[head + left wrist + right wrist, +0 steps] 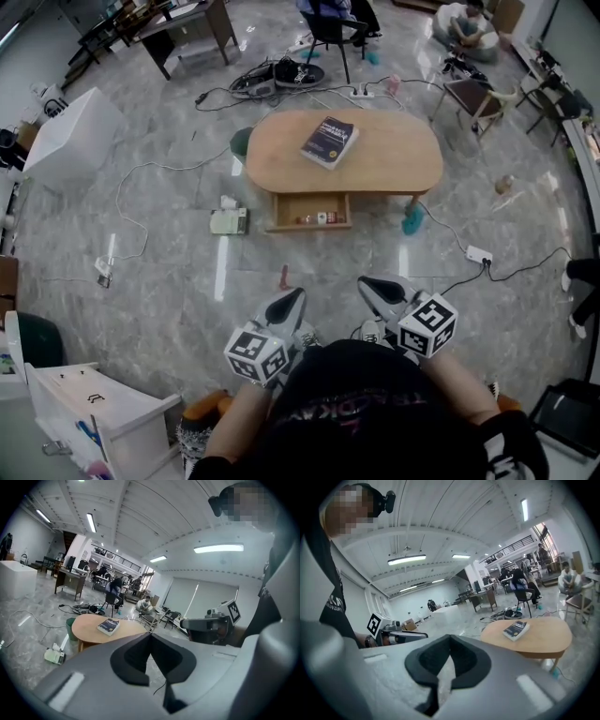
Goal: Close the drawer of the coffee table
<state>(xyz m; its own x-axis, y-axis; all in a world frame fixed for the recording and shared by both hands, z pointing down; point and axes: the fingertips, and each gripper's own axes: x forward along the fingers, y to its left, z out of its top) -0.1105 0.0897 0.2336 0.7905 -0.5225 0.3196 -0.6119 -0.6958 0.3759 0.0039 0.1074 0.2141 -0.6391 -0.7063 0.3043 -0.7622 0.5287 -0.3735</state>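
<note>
Coffee table [375, 155] stands mid-floor, with a book [329, 142] on top. Drawer [308, 211] juts out past the near edge toward the person, with small items inside. Left gripper [298, 295] and right gripper [364, 281] are both closed tight with nothing between the jaws, held side by side and well apart from the drawer. Open marble floor [187, 272] lies between. A small reddish object [284, 277] lies in that gap. A white box [230, 221] sits just left of the drawer.
</note>
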